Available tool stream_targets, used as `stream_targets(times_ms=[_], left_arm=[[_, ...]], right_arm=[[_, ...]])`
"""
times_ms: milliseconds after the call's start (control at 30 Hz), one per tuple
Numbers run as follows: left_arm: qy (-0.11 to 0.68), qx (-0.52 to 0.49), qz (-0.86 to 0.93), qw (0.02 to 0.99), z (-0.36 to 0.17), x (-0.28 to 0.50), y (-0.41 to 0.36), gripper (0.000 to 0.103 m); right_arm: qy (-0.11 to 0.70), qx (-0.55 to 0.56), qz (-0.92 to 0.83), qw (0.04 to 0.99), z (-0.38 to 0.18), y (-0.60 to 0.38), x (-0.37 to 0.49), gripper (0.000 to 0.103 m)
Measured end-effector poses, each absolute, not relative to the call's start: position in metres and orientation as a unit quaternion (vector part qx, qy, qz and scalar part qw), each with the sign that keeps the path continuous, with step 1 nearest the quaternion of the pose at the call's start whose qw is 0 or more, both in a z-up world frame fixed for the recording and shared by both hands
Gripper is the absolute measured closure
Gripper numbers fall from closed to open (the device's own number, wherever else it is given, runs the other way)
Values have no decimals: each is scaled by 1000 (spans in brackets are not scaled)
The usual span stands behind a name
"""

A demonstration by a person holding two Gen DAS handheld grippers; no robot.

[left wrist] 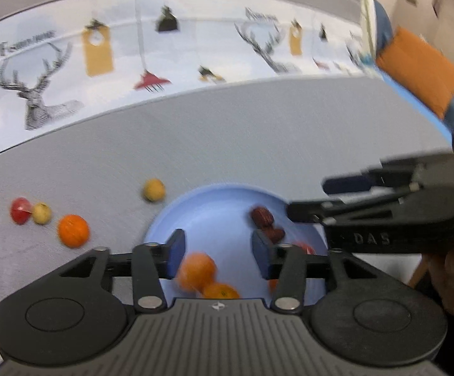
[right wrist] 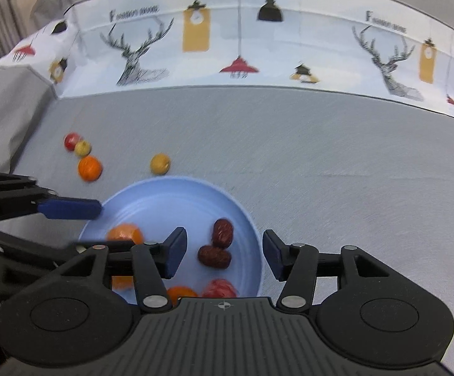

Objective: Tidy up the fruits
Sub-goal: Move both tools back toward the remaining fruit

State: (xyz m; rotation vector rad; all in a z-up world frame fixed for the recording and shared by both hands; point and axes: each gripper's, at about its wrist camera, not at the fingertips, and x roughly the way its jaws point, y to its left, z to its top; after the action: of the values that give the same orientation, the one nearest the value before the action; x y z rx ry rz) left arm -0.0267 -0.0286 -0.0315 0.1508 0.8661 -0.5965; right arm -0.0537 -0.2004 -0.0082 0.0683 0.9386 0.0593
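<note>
A light blue bowl (left wrist: pixel 220 206) (right wrist: pixel 170 200) sits on the grey cloth and holds oranges (right wrist: pixel 125 233), two dark red dates (right wrist: pixel 222 232) (left wrist: pixel 262 215) and a red fruit (right wrist: pixel 219 288). My left gripper (left wrist: pixel 217 252) is open above the bowl, with a blurred orange (left wrist: pixel 195 271) just below its fingers, apart from them. My right gripper (right wrist: pixel 224 253) is open and empty over the bowl's near right side. On the cloth to the left lie an orange (left wrist: pixel 72 230) (right wrist: pixel 89 167), a red fruit (left wrist: pixel 20 210) (right wrist: pixel 71 141) and two yellowish fruits (left wrist: pixel 154 190) (right wrist: pixel 160 163).
A printed cloth with deer and lamps (right wrist: pixel 227 40) rises behind the grey surface. An orange and blue object (left wrist: pixel 418 72) stands at the far right of the left wrist view. The right gripper's body (left wrist: pixel 383 216) shows at the right there.
</note>
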Motion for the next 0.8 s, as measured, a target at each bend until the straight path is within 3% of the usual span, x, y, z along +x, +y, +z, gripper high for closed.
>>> stream_targets(times_ms=[67,167,567,667,700,800], left_arm=[[405,55,-268,872,-25,-21,-20,79],[388,35,-235,891,-13,-13,-6,89],[326,-18,-143,934,56,57,55,90],[301,-33,-114,946,51,71,90,90],[303,-41,-99,947,39,72,105,90],[422,-101,-16,901,1,89,143,92]], right_arm=[[440,34,22,897,-4,-202,-54,47],[421,40,18,906,1,-204,-54,47],[395,48,13,917,9,-201,-49,46],[390,35,16,920,12,-194,-48,44],[388,33,18,921,13,-192,-48,44],[381,34,27,924,17,-188,-47,44]])
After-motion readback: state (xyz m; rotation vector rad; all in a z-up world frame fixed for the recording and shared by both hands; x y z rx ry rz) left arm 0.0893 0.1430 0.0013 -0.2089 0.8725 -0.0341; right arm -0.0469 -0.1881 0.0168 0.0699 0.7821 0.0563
